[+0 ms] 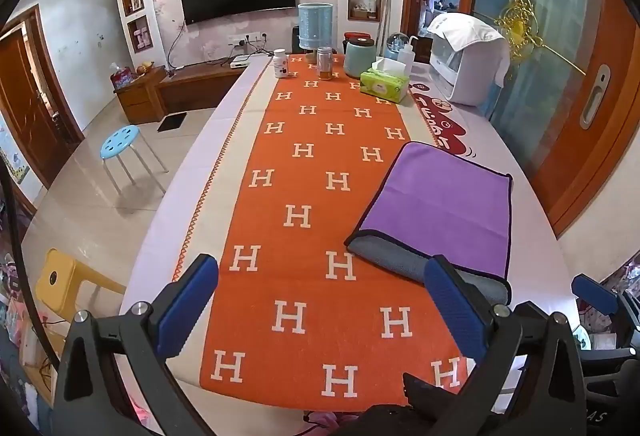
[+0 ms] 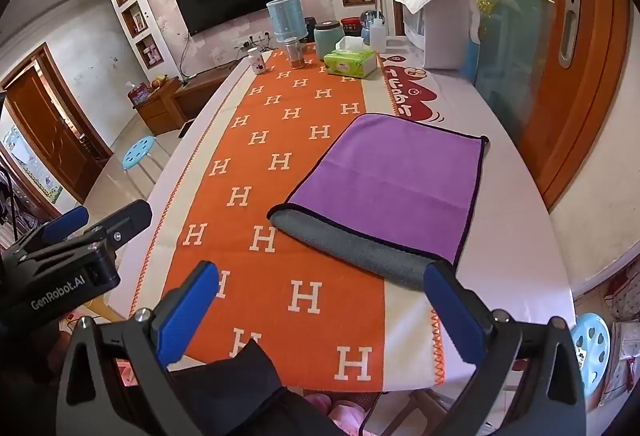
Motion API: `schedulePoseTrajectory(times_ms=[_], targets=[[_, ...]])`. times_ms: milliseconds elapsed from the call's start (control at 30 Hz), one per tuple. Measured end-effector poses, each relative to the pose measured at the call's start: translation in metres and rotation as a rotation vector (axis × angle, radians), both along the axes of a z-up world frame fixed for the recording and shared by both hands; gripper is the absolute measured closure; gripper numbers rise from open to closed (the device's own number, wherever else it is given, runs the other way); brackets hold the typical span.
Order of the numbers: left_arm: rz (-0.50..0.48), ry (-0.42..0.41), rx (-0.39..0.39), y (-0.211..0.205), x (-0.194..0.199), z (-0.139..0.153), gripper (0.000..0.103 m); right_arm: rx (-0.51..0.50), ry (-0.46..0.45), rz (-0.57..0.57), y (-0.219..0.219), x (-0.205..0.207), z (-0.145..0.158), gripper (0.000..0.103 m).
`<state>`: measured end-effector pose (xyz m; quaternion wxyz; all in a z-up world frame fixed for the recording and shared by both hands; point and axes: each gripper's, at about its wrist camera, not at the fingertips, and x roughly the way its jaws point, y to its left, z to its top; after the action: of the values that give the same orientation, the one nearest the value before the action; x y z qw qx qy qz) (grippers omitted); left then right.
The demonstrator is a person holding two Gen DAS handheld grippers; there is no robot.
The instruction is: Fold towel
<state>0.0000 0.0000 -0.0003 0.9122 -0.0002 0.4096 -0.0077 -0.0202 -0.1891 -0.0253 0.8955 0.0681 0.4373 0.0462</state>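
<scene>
A purple towel (image 1: 440, 204) with a dark hem lies folded over on the table, its grey underside showing as a band along the near edge (image 1: 396, 256). It also shows in the right wrist view (image 2: 392, 180). My left gripper (image 1: 320, 300) is open and empty, above the orange runner just left of the towel's near edge. My right gripper (image 2: 320, 300) is open and empty, near the table's front edge, its right finger (image 2: 452, 308) just in front of the towel's grey band. The left gripper also shows at the left of the right wrist view (image 2: 80, 236).
An orange runner with white H letters (image 1: 304, 216) runs down the table. At the far end stand a blue bin (image 1: 315, 26), jars (image 1: 325, 63), a green tissue pack (image 1: 384, 86) and a covered white appliance (image 1: 464, 64). Blue stool (image 1: 120, 142) and yellow stool (image 1: 60, 280) stand left.
</scene>
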Motion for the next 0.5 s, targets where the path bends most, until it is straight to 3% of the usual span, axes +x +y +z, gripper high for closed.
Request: schedulePoseTrajectory(times_ms=[500], targets=[[0.003, 0.003, 0.001, 0.0014, 0.0008, 0.0001, 0.001, -0.011, 0.002, -0.001, 0.0045, 0.0022, -0.0014, 0.000]])
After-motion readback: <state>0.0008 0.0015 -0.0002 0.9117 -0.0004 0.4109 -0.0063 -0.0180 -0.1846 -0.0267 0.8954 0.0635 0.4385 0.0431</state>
